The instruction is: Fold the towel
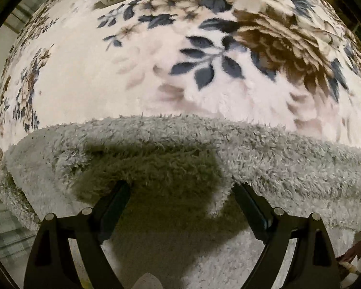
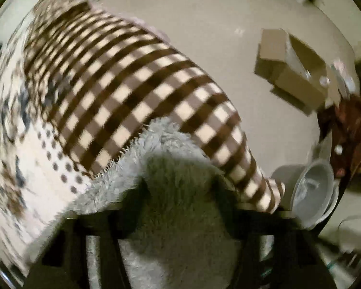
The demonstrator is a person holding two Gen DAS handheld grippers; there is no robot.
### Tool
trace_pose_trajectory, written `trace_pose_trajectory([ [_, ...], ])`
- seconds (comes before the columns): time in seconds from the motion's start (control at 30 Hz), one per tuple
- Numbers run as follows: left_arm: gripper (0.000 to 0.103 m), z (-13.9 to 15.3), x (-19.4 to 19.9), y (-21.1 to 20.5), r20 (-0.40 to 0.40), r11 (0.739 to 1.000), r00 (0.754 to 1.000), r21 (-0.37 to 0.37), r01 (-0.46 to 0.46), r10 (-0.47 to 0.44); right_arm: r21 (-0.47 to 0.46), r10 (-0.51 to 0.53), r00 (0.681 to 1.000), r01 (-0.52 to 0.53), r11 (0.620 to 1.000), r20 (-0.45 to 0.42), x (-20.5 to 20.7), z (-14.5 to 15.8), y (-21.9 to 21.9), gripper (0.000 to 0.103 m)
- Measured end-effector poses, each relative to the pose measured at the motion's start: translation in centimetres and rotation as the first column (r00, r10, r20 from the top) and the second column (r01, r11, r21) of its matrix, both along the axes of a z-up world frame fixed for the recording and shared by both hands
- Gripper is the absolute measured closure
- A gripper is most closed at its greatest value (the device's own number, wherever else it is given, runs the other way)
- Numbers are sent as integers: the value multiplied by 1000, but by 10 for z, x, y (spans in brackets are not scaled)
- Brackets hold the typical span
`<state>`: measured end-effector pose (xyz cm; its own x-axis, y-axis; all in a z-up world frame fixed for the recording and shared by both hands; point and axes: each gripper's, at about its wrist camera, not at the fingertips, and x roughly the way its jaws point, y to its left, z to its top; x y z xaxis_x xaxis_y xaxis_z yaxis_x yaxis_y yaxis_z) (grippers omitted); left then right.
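left gripper [image 1: 181, 192]: black jaws spread wide, tips buried in the fluffy grey towel [image 1: 276, 159] edge | right gripper [image 2: 180, 200]: dark jaws blurred, fluffy grey cloth bunched between them, closure unclear

right wrist view blurred, cardboard box [image 2: 291, 72] smeared
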<state>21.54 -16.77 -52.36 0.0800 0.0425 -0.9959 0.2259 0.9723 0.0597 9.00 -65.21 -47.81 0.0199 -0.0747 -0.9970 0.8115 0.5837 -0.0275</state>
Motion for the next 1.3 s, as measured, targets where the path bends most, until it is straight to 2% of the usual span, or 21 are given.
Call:
trace_pose_trajectory([
  [0.13, 14, -5, 3, -8, 4, 1000, 1000, 3, 4, -4, -115, -38, 995, 49, 992, 92, -2, 29, -6, 90],
  [0.17, 14, -6, 3, -10, 16, 999, 999, 33, -31, 31, -123, -55, 993, 68, 990, 105, -3, 33, -9, 90],
  [0.27, 14, -8, 19, -7, 28, 999, 999, 35, -33, 32, -128, -93, 987, 110, 986, 129, -4, 37, -19, 91],
  [0.43, 14, -10, 42, -4, 34, 998, 998, 34, -55, 54, -106, -66, 992, 78, 991, 111, 5, 20, -22, 89],
  [0.47, 14, -9, 46, -3, 32, 998, 998, 33, -55, 54, -65, -66, 993, 73, 995, 94, 7, 13, -26, 85],
  [0.53, 14, 2, 50, 1, 42, 998, 997, 16, -58, 58, 3, -83, 990, 83, 997, 111, 1, 9, -25, 55],
  [0.6, 14, 19, 44, 8, 71, 998, 996, -7, -56, 56, 35, -114, 979, 110, 993, 167, -17, 25, -24, 37],
  [0.63, 14, 27, 40, 11, 81, 998, 995, -17, -53, 55, 39, -128, 974, 123, 992, 186, -28, 34, -22, 36],
  [0.77, 14, 50, 13, 30, 117, 998, 992, -24, -53, 55, 129, -245, 949, 223, 966, 197, -87, 47, -4, 36],
  [0.9, 14, 51, -25, 61, 106, 994, 988, 10, -111, 109, 247, -330, 932, 288, 925, 150, -125, 13, 21, 37],
  [0.93, 14, 48, -32, 68, 97, 991, 987, 17, -131, 129, 285, -368, 915, 313, 906, 167, -132, 0, 25, 42],
  [0.97, 14, 45, -37, 76, 83, 988, 985, 26, -151, 149, 330, -409, 893, 335, 882, 188, -138, -15, 28, 52],
  [1.0, 14, 42, -40, 85, 63, 984, 983, 34, -174, 171, 325, -423, 888, 353, 877, 177, -141, -24, 32, 98],
  [1.07, 14, 39, -48, 100, 54, 976, 975, 39, -216, 214, 243, -430, 889, 387, 889, 156, -146, -26, 38, 99],
  [1.13, 14, 38, -53, 118, 57, 968, 968, 40, -248, 246, 163, -413, 905, 395, 904, 101, -149, -25, 43, 99],
  [1.2, 14, 38, -56, 137, 57, 958, 958, 37, -284, 282, 162, -382, 923, 370, 915, 52, -145, -29, 49, 95],
  [1.23, 14, 39, -57, 147, 53, 953, 953, 34, -301, 299, 162, -348, 937, 340, 926, 23, -139, -28, 54, 86],
  [1.27, 14, 40, -59, 157, 52, 946, 946, 29, -322, 321, 148, -304, 953, 302, 942, -10, -131, -24, 62, 80],
  [1.3, 14, 43, -60, 173, 54, 936, 935, 22, -352, 351, 124, -253, 967, 253, 960, -14, -122, -14, 74, 67],
])
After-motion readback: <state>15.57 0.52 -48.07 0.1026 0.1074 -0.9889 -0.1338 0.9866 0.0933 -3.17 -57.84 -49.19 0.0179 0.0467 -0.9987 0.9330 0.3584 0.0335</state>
